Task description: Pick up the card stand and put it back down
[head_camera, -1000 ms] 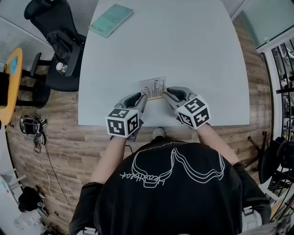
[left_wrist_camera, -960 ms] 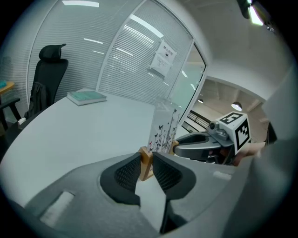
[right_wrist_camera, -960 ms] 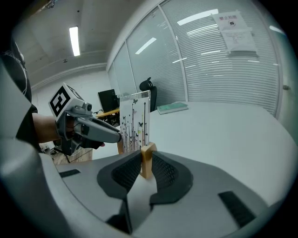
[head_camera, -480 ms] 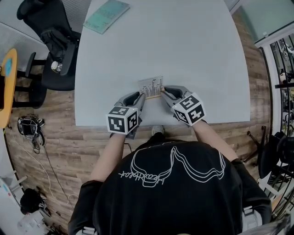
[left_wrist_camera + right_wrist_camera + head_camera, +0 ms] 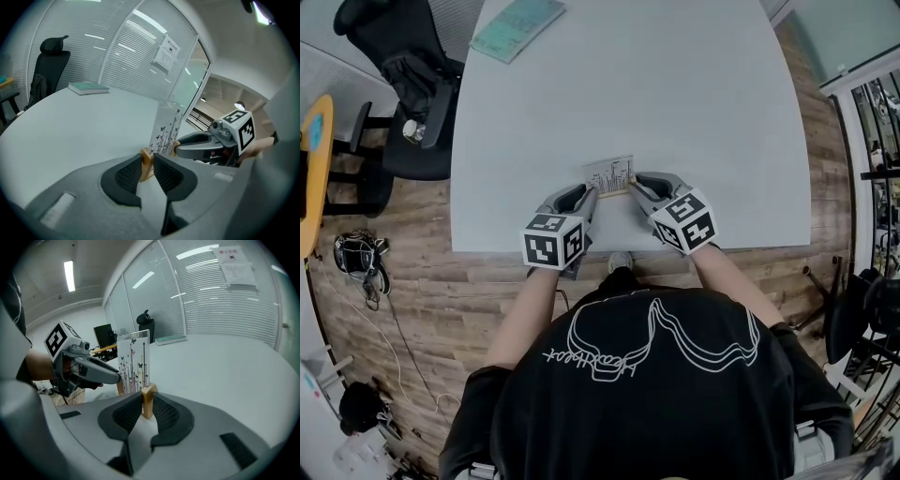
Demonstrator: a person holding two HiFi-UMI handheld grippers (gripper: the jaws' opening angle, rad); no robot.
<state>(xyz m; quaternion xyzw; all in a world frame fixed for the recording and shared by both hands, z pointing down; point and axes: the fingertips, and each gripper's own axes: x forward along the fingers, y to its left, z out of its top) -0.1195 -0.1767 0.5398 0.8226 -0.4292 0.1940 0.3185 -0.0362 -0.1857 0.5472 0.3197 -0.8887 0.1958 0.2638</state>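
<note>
Here the card stand (image 5: 610, 177) sits at about 6 o'clock on the white table (image 5: 628, 84), close to the near edge and right in front of the person. It is upright, a pale card printed with thin stems and butterflies rising from a wooden base (image 5: 149, 399). Whether the base rests on the table or hangs just above it cannot be told.

The left gripper (image 5: 589, 194) comes in from 7 o'clock of the stand. Its jaws are closed partway, and the dark ribbed pads press on either side of the base's left end. The right gripper (image 5: 636, 185) comes in from 5 o'clock and clamps the right end of the base the same way, with the wood pinched between its pads. The two grippers face each other across the stand, each slanting down toward the table, with the card standing between them.

At 11 o'clock, at the table's far corner and well apart from the stand, lies a teal book (image 5: 517, 26). A black office chair (image 5: 403, 84) stands at 10 o'clock, just beside the table's left edge, on the wooden floor (image 5: 422, 281).
</note>
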